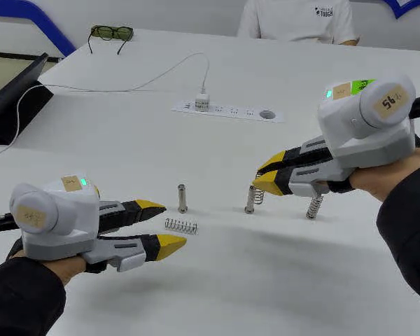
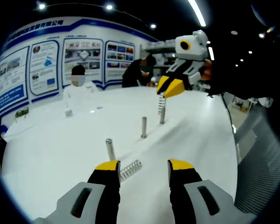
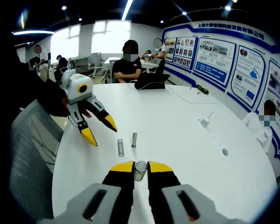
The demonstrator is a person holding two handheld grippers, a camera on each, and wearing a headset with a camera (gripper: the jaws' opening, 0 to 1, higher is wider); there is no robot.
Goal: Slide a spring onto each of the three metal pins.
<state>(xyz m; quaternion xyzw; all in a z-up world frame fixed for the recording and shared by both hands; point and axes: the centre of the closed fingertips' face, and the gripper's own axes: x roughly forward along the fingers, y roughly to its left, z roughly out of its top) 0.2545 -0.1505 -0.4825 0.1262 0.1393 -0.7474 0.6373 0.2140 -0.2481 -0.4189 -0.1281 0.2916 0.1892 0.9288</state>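
White worktable (image 1: 217,280) with a power strip (image 1: 227,110) and a pair of dark glasses (image 1: 112,32) toward its far edge, where a person in a white shirt (image 1: 297,19) sits. On the wearer's left, the left gripper (image 1: 173,224) hovers low over the surface, its yellow-tipped jaws spread wide. A loose spring (image 1: 180,225) lies flat just ahead of the tips, near a bare metal pin (image 1: 182,198) that stands upright. On the right, the right gripper (image 1: 260,179) angles down and inward, its jaws pressed together on a second spring (image 3: 140,170). That spring is pinched upright at the very tips, just beside the middle pin (image 1: 250,199), which also stands bare; whether spring and pin touch cannot be told. Beneath the right gripper's body a third spring (image 1: 313,206) stands on the table, slightly tilted; a pin inside it cannot be made out
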